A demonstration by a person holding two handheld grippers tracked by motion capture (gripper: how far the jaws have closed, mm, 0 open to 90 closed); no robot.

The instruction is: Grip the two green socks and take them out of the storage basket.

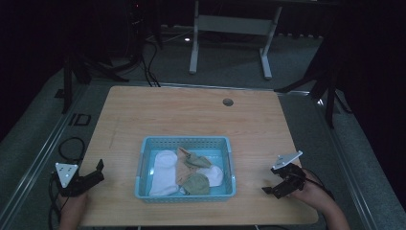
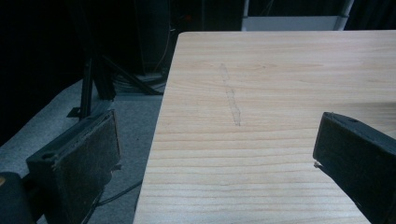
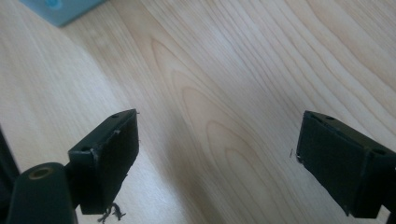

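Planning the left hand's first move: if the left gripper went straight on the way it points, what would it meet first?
Probably just bare table. The left gripper, jaws open, looks along the table's left part toward its far edge; the basket sits off to its right, apparently out of line.

high view: dim, bluish, dark surround | gripper views: brighter, warm, near jaws soft, slight blur

A dim lab or recording studio: black curtains, dark stand legs [image 1: 330, 91], floor cables [image 1: 149, 67] and a white frame [image 1: 230, 28] surround the wooden table [image 1: 191, 120].
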